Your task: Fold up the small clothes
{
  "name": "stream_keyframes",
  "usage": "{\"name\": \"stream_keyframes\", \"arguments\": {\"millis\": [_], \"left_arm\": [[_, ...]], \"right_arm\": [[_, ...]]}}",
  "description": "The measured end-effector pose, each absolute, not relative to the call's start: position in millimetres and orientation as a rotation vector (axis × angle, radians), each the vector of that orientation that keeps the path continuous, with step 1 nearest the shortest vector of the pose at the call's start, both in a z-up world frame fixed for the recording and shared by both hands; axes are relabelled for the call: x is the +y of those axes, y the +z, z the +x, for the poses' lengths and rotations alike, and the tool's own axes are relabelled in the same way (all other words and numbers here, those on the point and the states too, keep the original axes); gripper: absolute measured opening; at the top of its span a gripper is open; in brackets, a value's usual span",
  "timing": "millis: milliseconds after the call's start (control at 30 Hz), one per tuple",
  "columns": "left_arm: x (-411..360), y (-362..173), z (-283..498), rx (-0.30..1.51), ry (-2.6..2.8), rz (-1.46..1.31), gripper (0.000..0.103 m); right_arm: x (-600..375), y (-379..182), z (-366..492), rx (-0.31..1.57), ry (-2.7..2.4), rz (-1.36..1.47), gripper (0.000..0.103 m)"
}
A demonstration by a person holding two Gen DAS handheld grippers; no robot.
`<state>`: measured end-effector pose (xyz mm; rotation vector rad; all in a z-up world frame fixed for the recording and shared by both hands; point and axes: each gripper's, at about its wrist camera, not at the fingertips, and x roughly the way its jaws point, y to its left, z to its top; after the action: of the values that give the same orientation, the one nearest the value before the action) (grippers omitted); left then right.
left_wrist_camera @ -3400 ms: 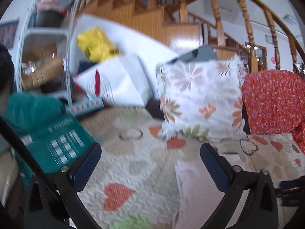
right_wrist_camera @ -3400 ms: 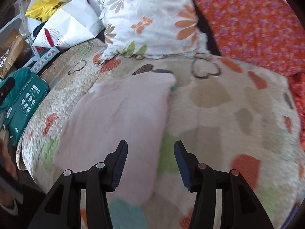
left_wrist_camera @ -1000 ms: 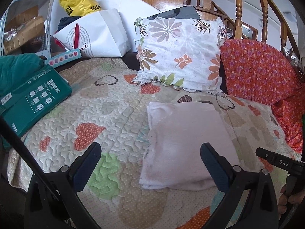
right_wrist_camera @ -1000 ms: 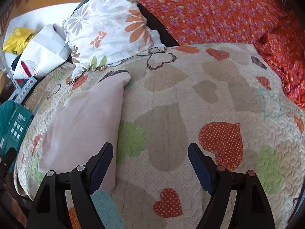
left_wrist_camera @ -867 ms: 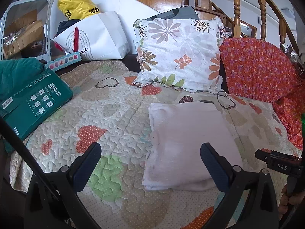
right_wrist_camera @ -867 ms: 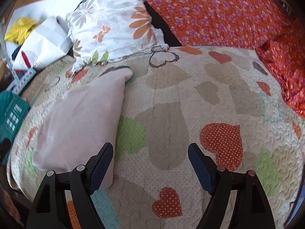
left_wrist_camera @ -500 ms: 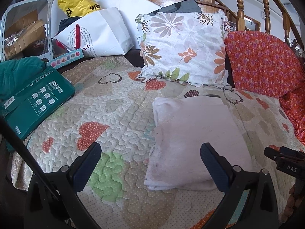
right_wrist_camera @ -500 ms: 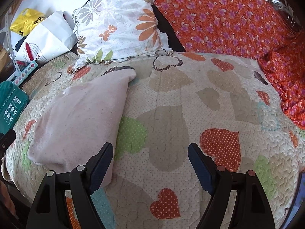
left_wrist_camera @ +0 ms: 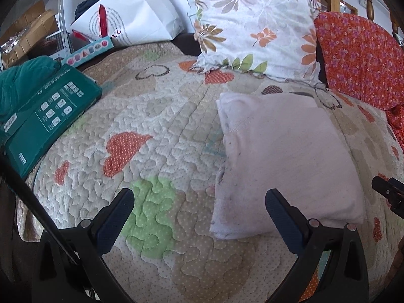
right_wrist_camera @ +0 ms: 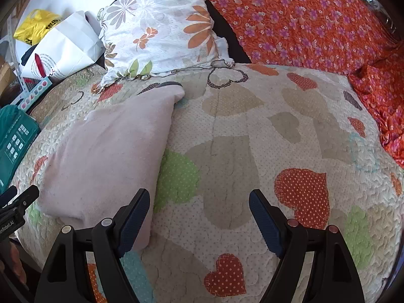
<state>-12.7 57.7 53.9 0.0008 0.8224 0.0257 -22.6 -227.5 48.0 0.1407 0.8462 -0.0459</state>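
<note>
On a cream quilted bedspread with heart patches (left_wrist_camera: 156,136), a folded pale pink fleece garment (left_wrist_camera: 282,156) lies flat, its long axis running away toward the floral pillow (left_wrist_camera: 255,27), while the left gripper (left_wrist_camera: 199,210) and right gripper (right_wrist_camera: 199,212) hover above, both wide open and empty.

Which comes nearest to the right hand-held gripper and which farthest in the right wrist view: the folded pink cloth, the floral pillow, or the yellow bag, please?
From the right hand-held gripper:
1. Folded pink cloth, just left of the left finger, lying on the heart quilt.
2. Floral pillow, beyond the cloth, propped at the back.
3. Yellow bag, far back left, behind the white paper bag.
</note>
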Motion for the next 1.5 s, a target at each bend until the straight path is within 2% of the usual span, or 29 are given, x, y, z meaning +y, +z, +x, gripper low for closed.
{"name": "stream_keyframes", "arguments": {"millis": [1500], "left_arm": [[59.1,42.5,-9.6,0.886,-0.008,-0.022,0.103]], "right_arm": [[-223.6,37.8,-17.4,0.876,-0.030,0.120,0.086]]}}
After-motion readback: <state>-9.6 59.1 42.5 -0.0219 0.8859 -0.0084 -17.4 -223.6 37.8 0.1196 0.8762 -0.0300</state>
